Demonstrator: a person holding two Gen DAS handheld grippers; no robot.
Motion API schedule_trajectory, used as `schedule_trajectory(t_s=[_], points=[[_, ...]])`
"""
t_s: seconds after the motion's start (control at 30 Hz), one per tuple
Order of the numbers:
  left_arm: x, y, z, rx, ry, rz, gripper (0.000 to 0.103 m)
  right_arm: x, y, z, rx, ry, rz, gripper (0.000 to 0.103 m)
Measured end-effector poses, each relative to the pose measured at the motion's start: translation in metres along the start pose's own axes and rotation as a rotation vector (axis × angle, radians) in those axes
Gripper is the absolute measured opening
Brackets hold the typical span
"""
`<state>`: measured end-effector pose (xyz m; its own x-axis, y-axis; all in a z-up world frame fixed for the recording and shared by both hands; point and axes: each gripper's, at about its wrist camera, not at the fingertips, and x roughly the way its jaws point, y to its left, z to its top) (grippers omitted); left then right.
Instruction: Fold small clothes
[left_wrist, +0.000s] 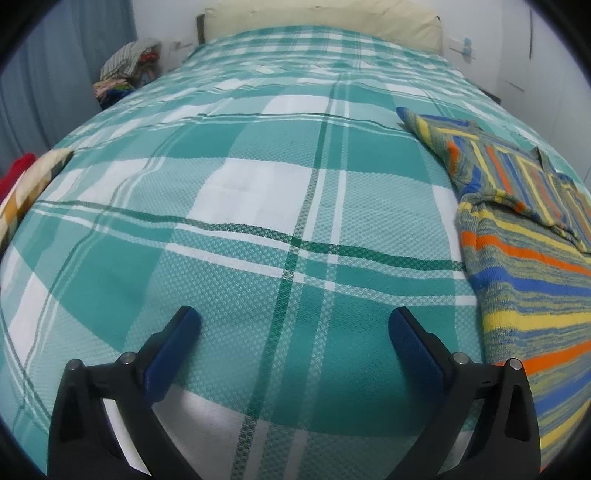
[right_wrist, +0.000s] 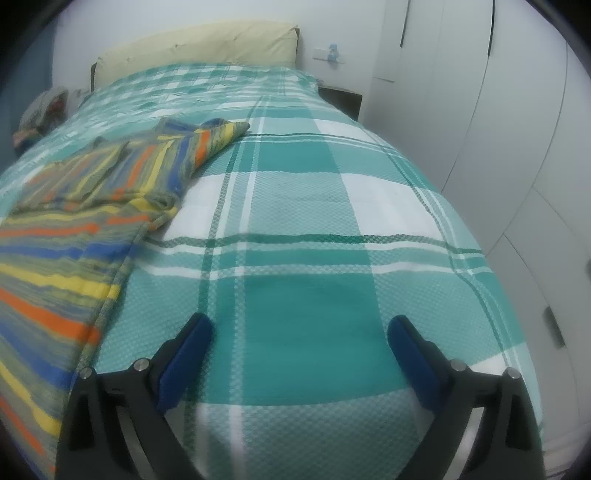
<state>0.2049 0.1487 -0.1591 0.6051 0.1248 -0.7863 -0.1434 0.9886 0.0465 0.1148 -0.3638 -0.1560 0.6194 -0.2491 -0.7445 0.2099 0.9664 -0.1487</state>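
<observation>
A striped knit garment (left_wrist: 524, 258) in orange, blue, yellow and grey-green lies flat on the green-and-white checked bedspread (left_wrist: 258, 206), with one sleeve folded over its body. In the left wrist view it fills the right side; my left gripper (left_wrist: 295, 321) hovers open over bare bedspread to its left, nothing between the blue pads. In the right wrist view the same garment (right_wrist: 70, 236) lies at the left; my right gripper (right_wrist: 299, 328) stands open over bare bedspread (right_wrist: 332, 221) just right of the garment's edge, holding nothing.
A cream pillow (left_wrist: 321, 18) lies at the head of the bed. A pile of clothes (left_wrist: 125, 70) sits beyond the bed's far left corner, and more folded cloth (left_wrist: 26, 184) shows at the left edge. White wardrobe doors (right_wrist: 517, 129) run along the bed's right side.
</observation>
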Motion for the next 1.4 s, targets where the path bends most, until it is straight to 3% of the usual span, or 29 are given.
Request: schedule_trajectory(t_s=[1.4], points=[[0.0014, 0.0011, 0.0012, -0.005, 0.000, -0.003, 0.103, -0.0012, -0.0004, -0.0016, -0.005, 0.005, -0.003, 0.097]])
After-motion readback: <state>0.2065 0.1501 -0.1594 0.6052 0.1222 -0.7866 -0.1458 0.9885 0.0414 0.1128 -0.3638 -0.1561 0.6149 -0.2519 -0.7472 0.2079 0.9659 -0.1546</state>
